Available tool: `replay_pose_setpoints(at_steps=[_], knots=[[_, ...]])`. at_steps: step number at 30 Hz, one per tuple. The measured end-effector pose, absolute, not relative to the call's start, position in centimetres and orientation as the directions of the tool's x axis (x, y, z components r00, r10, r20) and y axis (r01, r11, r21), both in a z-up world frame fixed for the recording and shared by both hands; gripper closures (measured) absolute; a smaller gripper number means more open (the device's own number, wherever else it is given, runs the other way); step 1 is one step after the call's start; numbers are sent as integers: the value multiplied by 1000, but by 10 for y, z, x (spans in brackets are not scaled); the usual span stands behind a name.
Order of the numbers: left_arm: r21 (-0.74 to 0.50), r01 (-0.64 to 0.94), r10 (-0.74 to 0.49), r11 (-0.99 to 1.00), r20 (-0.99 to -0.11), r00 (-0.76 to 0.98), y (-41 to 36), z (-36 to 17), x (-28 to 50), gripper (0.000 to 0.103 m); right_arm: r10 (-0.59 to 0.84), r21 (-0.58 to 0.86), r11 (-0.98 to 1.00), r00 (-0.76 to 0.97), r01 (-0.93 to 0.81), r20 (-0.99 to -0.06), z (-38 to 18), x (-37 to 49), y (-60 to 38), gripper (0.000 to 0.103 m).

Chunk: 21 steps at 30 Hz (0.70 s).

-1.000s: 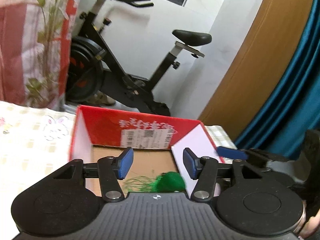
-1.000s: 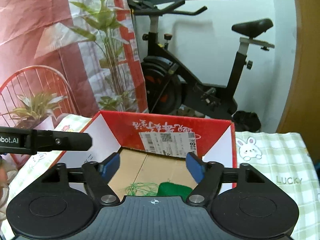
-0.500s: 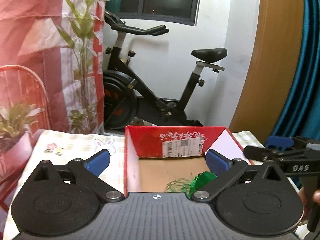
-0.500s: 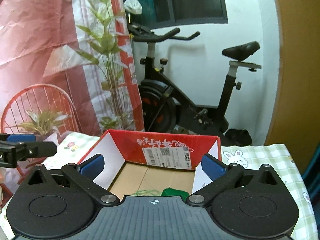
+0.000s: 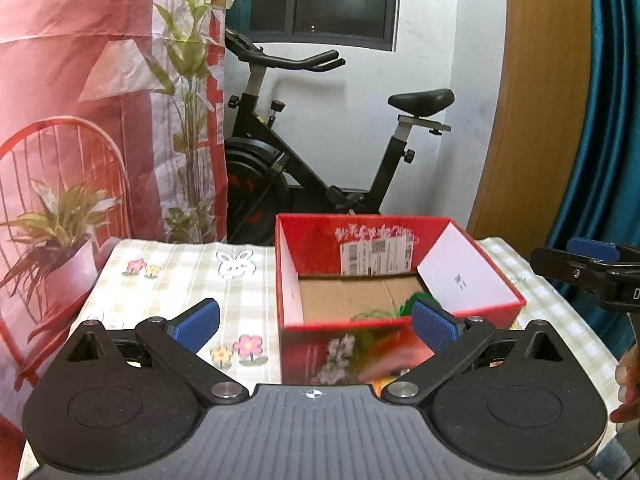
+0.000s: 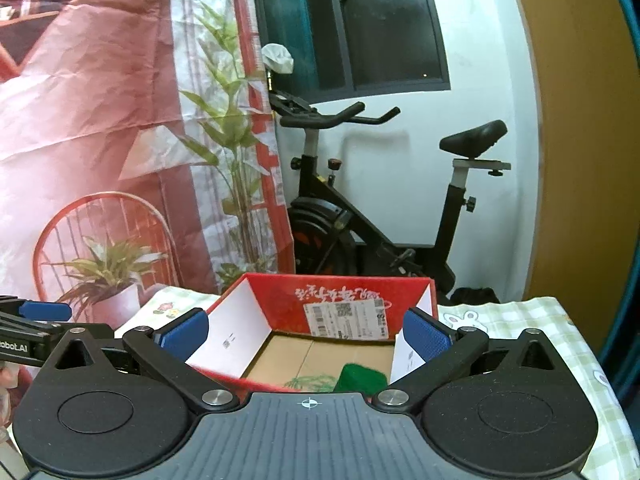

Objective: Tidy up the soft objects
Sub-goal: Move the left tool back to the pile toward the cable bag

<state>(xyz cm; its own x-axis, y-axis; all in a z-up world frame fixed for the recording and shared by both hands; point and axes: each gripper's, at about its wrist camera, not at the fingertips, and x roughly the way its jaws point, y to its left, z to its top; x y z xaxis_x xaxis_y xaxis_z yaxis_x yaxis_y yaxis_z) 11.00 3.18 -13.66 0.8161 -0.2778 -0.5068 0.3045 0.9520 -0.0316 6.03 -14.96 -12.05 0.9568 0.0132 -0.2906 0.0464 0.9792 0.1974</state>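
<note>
Both grippers are held spread fully wide, with nothing gripped: the left gripper and the right gripper are poised short of the red box. The green soft object is seen lying on the box's cardboard floor, low between the right gripper's blue pads, untouched.

- Left gripper: jaws spread wide, nothing between the blue pads.
- Right gripper: jaws equally wide, empty, level with the left one and beside it.
</note>
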Motion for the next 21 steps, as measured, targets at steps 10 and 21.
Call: replay_pose_setpoints(at_steps=[10, 21], knots=[[-44, 273, -257, 961, -506, 824, 42, -157, 74, 0, 28, 163, 986, 949, 24, -314, -147, 18, -126, 0], [-66, 254, -245, 965, -569, 785, 45, -193, 60, 0, -37, 166, 980, 920, 109, -389, -187, 4, -136, 0]])
